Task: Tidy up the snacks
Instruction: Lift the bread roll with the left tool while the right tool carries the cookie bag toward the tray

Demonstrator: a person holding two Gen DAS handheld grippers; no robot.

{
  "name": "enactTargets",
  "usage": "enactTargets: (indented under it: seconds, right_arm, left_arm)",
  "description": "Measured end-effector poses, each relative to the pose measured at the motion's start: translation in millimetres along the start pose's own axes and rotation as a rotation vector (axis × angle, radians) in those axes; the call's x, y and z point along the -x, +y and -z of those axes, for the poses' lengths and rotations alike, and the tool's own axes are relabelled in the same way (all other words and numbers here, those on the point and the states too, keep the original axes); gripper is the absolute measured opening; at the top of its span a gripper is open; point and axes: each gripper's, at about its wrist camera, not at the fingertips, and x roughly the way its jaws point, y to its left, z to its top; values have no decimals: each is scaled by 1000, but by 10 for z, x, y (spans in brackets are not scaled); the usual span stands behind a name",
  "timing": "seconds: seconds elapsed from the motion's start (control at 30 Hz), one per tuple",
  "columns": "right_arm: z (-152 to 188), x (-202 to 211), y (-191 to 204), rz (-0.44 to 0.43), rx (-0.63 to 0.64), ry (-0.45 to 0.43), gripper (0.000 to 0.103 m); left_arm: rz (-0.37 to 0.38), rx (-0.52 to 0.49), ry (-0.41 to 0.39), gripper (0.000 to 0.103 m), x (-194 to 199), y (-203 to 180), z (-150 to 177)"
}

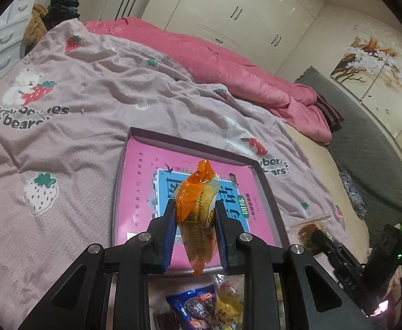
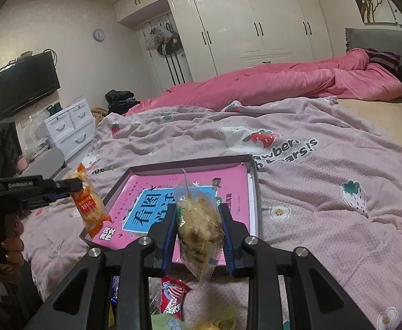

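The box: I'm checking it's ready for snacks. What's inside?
Inside the box only a pink book shows. Both held snacks hide parts of it.

We are seeing the left tongs (image 1: pixel 195 220) as matt black plastic with ribbed blue pads (image 1: pixel 169 236) and shiny metal bolts (image 1: pixel 145 237). They are pinching an orange pack (image 1: pixel 198 192) of glossy, crinkled film. The right tongs (image 2: pixel 199 217) are looking the same, pressing a clear pack (image 2: pixel 198 217) of shiny see-through film. The box (image 1: pixel 190 140) is looking like cardboard, its pink inside smooth and slightly glossy. The blanket (image 1: pixel 91 104) is showing as matt waffle-textured cloth, the pink quilt (image 1: pixel 228 63) as satiny cloth. The wardrobe (image 2: pixel 255 22) doors are gleaming, high-gloss.
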Motion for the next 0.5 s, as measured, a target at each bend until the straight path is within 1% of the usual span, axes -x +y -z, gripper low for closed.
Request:
enactTargets:
  seconds: [0.23,0.5]
  right_arm:
    - [-42,-71,-45,-9,-6,-6,30]
    - [-70,-177,-66,-18,-12,3,30]
  left_arm:
    - [-1,20,28,27,-253,81,88]
    - [-48,-7,50,27,-396,135,161]
